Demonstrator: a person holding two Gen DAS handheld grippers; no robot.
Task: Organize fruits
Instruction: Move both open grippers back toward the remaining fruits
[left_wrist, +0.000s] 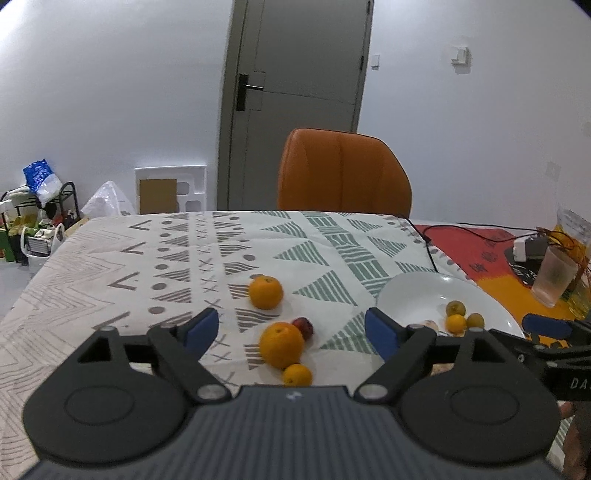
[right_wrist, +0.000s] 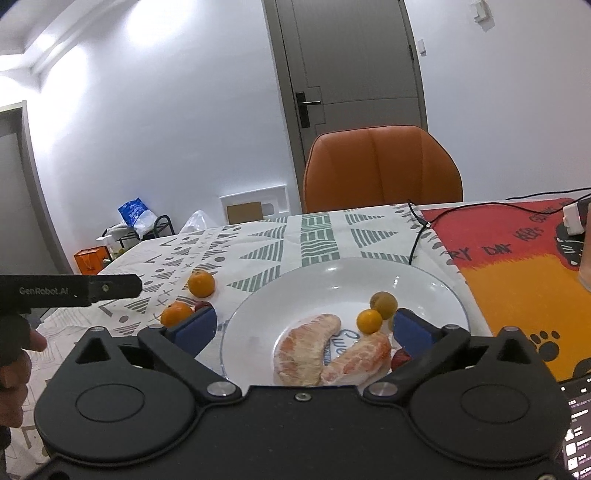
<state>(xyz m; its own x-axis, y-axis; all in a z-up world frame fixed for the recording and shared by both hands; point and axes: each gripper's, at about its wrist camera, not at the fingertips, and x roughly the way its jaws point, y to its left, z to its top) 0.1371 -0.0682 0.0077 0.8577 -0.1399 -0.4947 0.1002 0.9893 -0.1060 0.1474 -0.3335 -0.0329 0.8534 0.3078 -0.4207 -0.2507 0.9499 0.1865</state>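
Plate: a white plate (right_wrist: 332, 273) sits on the patterned cloth, toward the right side of the surface (left_wrist: 110, 266).
Fruit on the plate: two peeled pomelo-like segments (right_wrist: 308, 354) lie curved side by side near the plate's front; a small orange kumquat (right_wrist: 369, 321) touches a dull green-brown round fruit (right_wrist: 384, 304) just behind them; a small red fruit (right_wrist: 400, 359) shows at the plate's front right, partly hidden by the tongs.
Fruit off the plate: left of the plate, on the cloth, a large orange (left_wrist: 281, 345) has a little orange (left_wrist: 297, 374) touching its near side and a small red fruit (left_wrist: 303, 328) just behind it; another orange (left_wrist: 266, 292) lies farther back, apart from that group.
Left tongs (left_wrist: 291, 332): spread wide, with nothing pinched; the large orange and its neighbours appear in the gap ahead of the blue pads.
Right tongs (right_wrist: 304, 328): spread wide and empty, over the near part of the plate, the pomelo segments showing between the pads.
Surroundings: an orange chair (left_wrist: 343, 173) stands at the far edge of the surface, a grey door (right_wrist: 351, 74) behind it; a red and orange mat (right_wrist: 517, 266) lies right of the plate, with a frosted glass (left_wrist: 554, 277) on it.
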